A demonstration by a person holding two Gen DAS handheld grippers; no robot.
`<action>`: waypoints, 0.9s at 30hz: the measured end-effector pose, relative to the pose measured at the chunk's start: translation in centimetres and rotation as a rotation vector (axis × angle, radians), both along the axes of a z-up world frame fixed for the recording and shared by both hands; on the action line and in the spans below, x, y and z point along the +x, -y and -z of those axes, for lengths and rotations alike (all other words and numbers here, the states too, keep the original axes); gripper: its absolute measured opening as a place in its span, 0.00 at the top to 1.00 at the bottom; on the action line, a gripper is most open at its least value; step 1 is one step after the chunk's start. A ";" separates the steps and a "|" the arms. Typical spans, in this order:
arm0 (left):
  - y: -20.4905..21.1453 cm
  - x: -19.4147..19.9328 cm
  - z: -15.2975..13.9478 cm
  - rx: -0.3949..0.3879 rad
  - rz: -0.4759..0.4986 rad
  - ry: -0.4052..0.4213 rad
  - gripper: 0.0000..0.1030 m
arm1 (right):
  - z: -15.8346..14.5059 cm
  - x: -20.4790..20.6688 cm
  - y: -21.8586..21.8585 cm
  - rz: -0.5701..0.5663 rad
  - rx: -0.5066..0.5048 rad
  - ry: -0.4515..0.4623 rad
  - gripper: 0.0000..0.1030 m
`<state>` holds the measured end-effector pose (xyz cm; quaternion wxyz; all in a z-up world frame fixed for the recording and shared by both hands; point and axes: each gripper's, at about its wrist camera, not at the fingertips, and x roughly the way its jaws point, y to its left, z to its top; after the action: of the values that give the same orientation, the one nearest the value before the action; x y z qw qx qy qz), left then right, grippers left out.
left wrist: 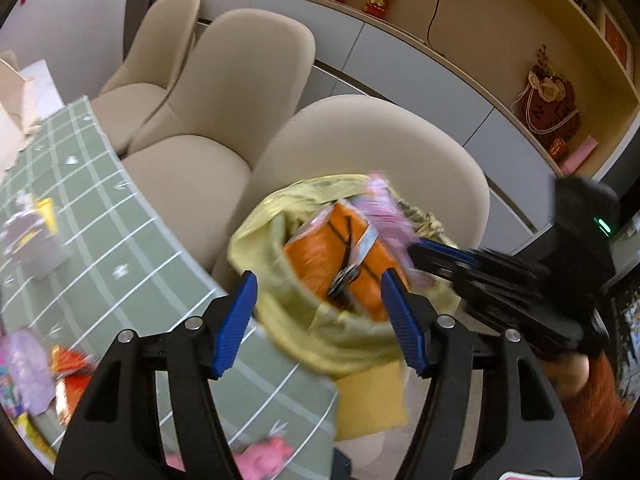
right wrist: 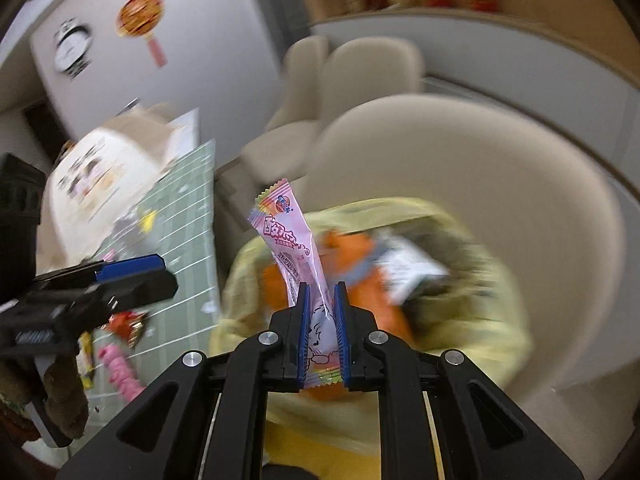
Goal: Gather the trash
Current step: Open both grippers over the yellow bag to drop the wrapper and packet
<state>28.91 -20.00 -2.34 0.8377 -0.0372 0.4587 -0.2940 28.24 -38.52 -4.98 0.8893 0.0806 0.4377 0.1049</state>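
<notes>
A yellow trash bag (left wrist: 276, 236) (right wrist: 484, 320) stands open on a beige chair seat, with an orange packet (left wrist: 320, 258) (right wrist: 360, 258) inside it. My left gripper (left wrist: 319, 284) (right wrist: 160, 274) hangs open just before the bag's mouth, with nothing pressed between its blue pads. My right gripper (right wrist: 320, 294) (left wrist: 436, 254) is shut on a long pink snack wrapper (right wrist: 292, 248) (left wrist: 386, 204). The wrapper sticks up over the bag's opening.
Left of the bag is a table under a green grid cloth (left wrist: 120, 236) (right wrist: 192, 216). On it lie a purple wrapper (left wrist: 28, 364), a red-orange wrapper (left wrist: 72, 368), a pink item (left wrist: 264, 456) and a white box (left wrist: 40, 258). Two more beige chairs (left wrist: 240, 80) stand behind.
</notes>
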 end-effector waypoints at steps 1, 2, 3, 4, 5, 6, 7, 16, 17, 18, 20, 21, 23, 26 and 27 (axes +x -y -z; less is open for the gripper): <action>-0.8 -0.6 -0.1 0.009 -0.005 0.006 0.41 | 1.0 1.0 -0.9 -0.042 0.008 -0.038 0.87; -1.4 -1.0 -0.2 0.015 -0.011 0.008 0.41 | 1.8 1.6 -1.3 -0.062 0.010 -0.066 0.87; -2.0 -1.4 -0.1 0.020 -0.020 0.010 0.41 | 2.5 2.0 -1.6 -0.075 0.009 -0.092 0.87; -2.8 -1.8 -0.1 0.024 -0.033 0.011 0.41 | 3.5 2.5 -1.8 -0.081 -0.012 -0.127 0.87; -3.4 -2.1 -0.1 0.026 -0.049 0.010 0.41 | 4.3 3.0 -2.0 -0.072 -0.057 -0.153 0.87; -4.0 -2.4 -0.1 0.026 -0.066 0.008 0.41 | 5.2 3.2 -2.0 -0.047 -0.136 -0.176 0.87; -4.8 -2.6 -0.1 0.025 -0.086 0.005 0.41 | 5.6 3.3 -1.9 -0.031 -0.169 -0.189 0.87; -10.6 -4.2 1.2 0.017 -0.241 -0.048 0.41 | 5.1 1.9 -1.0 0.037 -0.157 -0.152 0.78; -11.2 -4.4 1.1 0.025 -0.252 -0.043 0.41 | 4.6 1.5 -0.8 0.040 -0.164 -0.135 0.69; -12.0 -4.8 1.0 0.037 -0.269 -0.032 0.41 | 4.3 1.2 -0.7 0.040 -0.168 -0.121 0.66; -13.2 -5.5 0.9 0.053 -0.296 -0.018 0.41 | 3.1 0.1 -1.1 0.033 -0.171 -0.081 0.65; -14.2 -5.9 0.8 0.064 -0.321 -0.009 0.41 | 2.6 -0.3 -1.4 0.032 -0.176 -0.067 0.65; -15.9 -6.6 0.6 0.078 -0.362 0.002 0.41 | 1.4 -1.3 -2.0 0.030 -0.182 -0.036 0.65; -19.3 -7.8 0.6 0.098 -0.455 0.009 0.41 | -0.3 -2.5 -3.1 0.022 -0.149 0.015 0.65; -20.4 -8.2 0.7 0.103 -0.488 0.009 0.41 | -0.8 -2.8 -3.5 0.017 -0.132 0.031 0.65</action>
<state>20.73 0.42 -3.03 0.8868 -0.1026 0.4467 -0.0594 25.39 -34.98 -4.22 0.9004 0.0238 0.4289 0.0692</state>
